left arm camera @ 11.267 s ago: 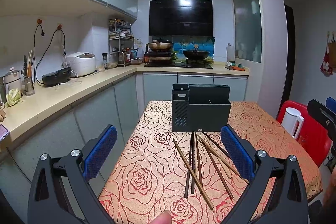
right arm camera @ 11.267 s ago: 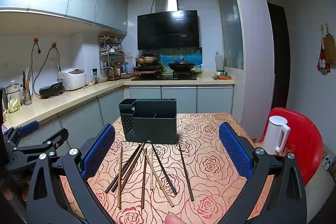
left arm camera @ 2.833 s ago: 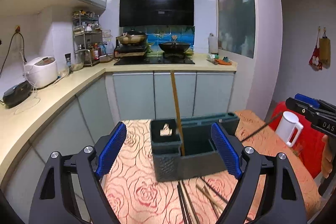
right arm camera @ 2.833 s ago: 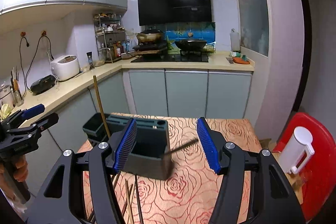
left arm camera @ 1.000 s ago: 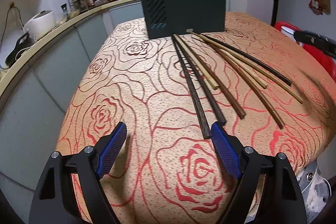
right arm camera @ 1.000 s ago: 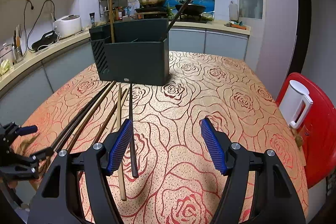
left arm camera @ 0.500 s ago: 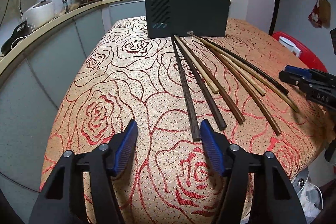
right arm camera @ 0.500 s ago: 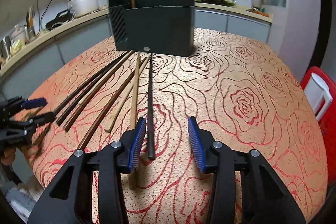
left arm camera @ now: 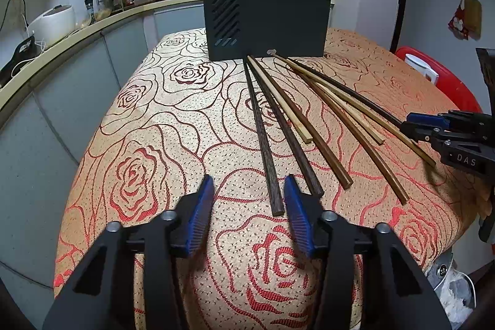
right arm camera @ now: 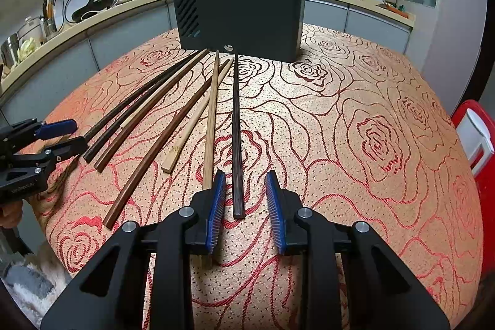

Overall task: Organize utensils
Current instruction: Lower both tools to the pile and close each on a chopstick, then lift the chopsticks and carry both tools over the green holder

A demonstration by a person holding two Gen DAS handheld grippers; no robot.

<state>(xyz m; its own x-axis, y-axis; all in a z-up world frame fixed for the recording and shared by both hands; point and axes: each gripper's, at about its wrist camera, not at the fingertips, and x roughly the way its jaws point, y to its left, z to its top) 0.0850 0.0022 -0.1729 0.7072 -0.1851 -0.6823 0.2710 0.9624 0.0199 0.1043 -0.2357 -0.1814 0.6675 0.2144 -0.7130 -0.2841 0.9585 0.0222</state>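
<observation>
the right gripper is hanging low over the table with fingers apart, and the near end of the black chopstick is lying between them, not yet gripped. the left gripper, also apart, has the dark brown chopstick just inside its right finger. the sticks look light, stiff and smooth, so gripping near the end may be best. farther away, the holder is already keeping two chopsticks.

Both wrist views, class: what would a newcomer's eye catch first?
A fan of chopsticks spreads across the rose-patterned tablecloth before a dark utensil holder with two sticks already standing inside. Each open hand-held gripper, left and right, brackets a dark chopstick's near end.
</observation>
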